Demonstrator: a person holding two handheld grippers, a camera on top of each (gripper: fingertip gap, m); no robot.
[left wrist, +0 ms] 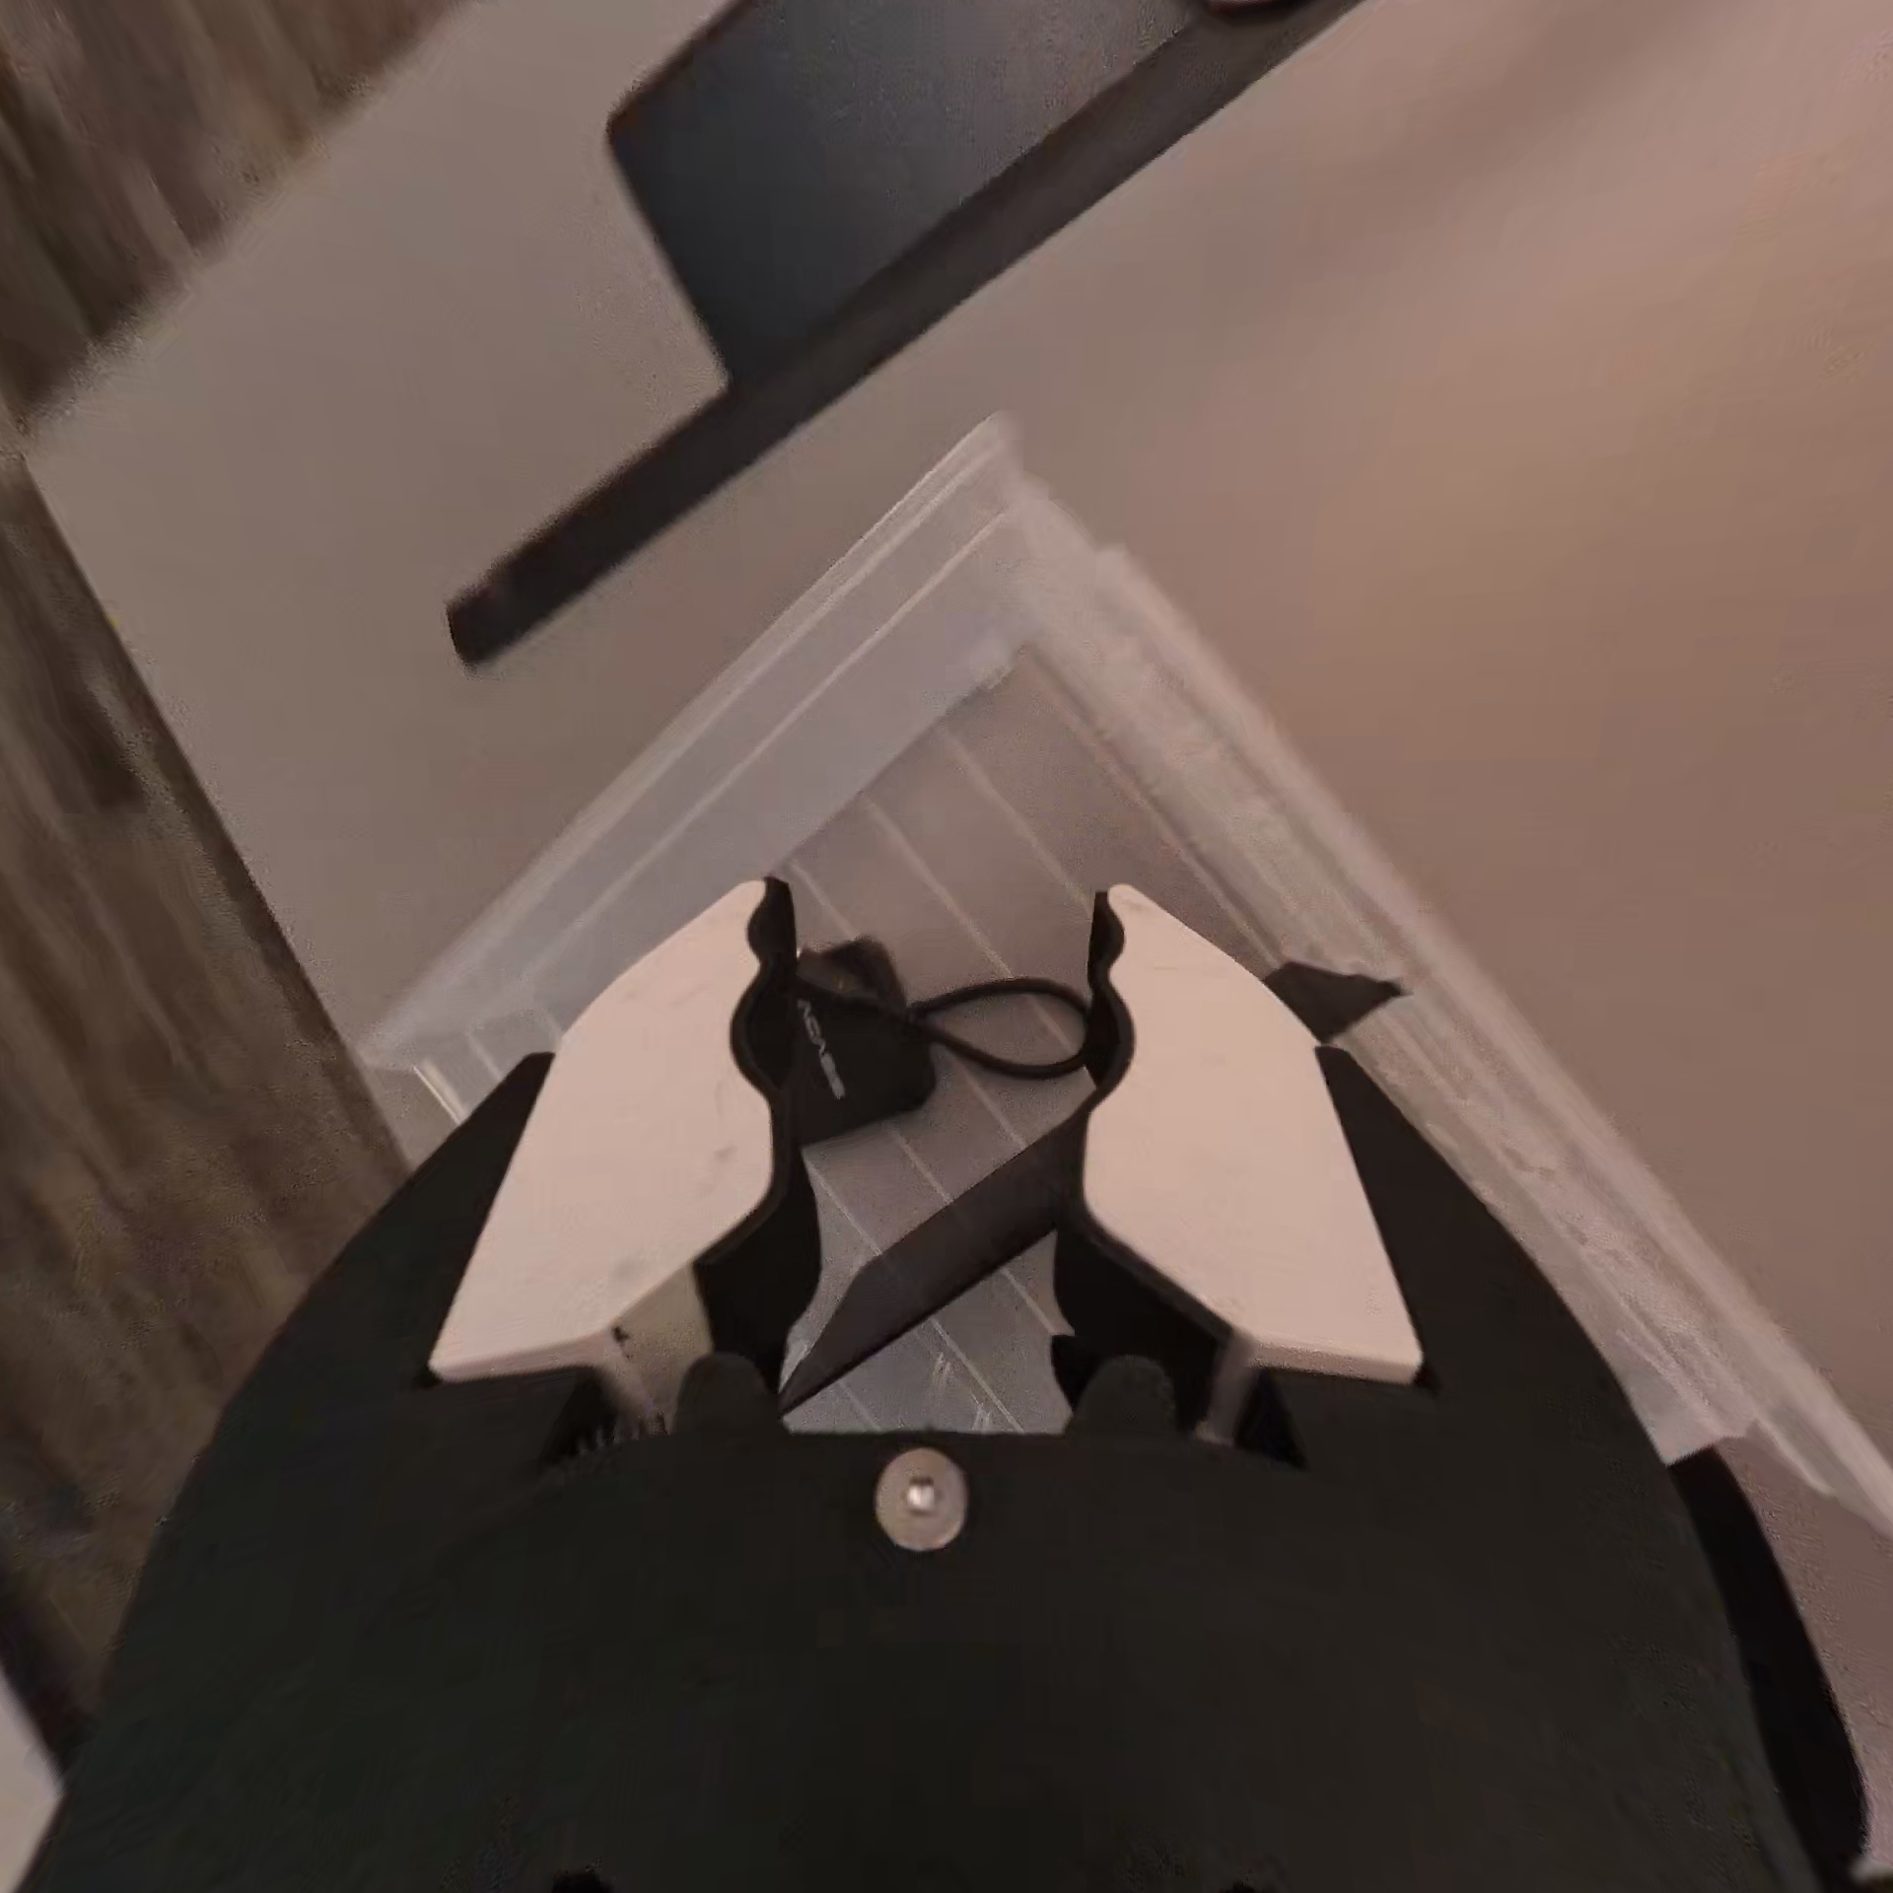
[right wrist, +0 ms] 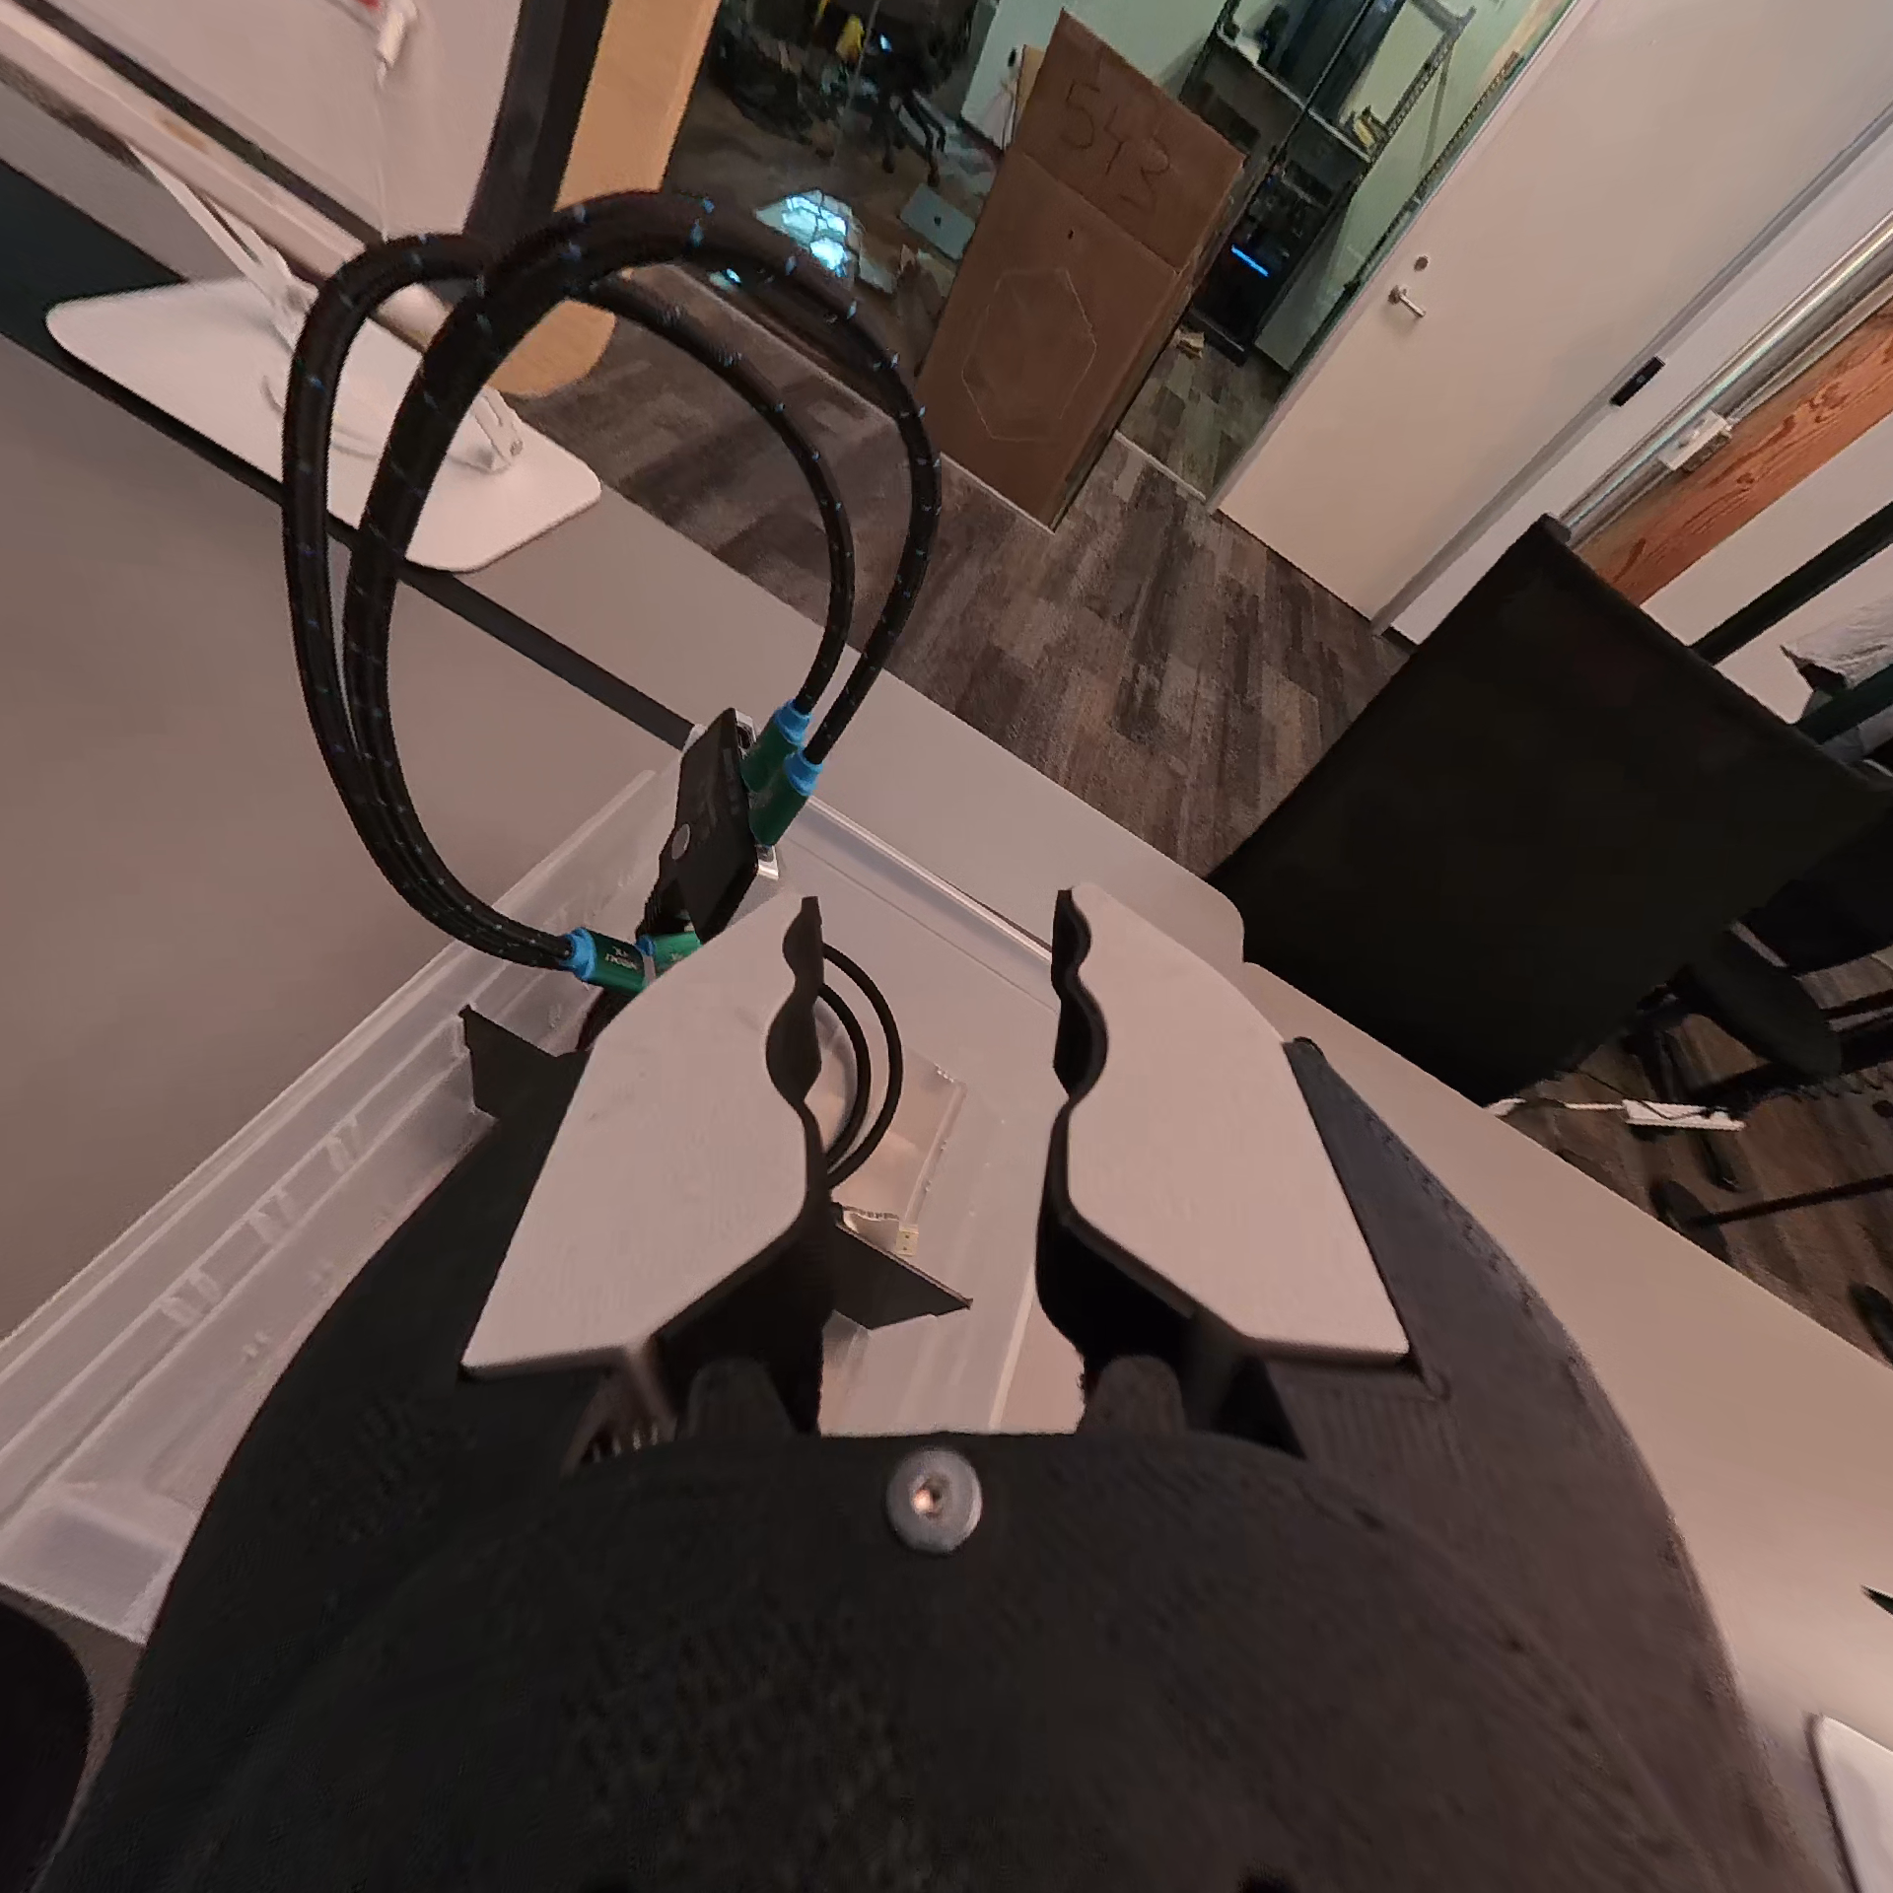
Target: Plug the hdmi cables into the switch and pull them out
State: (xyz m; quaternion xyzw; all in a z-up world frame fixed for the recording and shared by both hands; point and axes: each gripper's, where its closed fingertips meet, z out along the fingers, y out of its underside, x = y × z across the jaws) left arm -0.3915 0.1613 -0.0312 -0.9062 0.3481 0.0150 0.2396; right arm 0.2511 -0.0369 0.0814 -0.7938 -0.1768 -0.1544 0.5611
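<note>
Switch (right wrist: 712, 825) upright at frame centre-left, above-left of right tool (right wrist: 937, 948), long axis vertical; braided hdmi cables (right wrist: 379, 574) plugged, looping up. Both tools open, empty; left tool (left wrist: 937, 948) over clear bin (left wrist: 1178, 717).

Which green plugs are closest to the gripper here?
The lower pair of green plugs, right beside the right gripper's left finger. The other pair sits higher, plugged into the black switch.

Dim warm indoor light, motion-blurred left view (wide-angle edge distortion).
</note>
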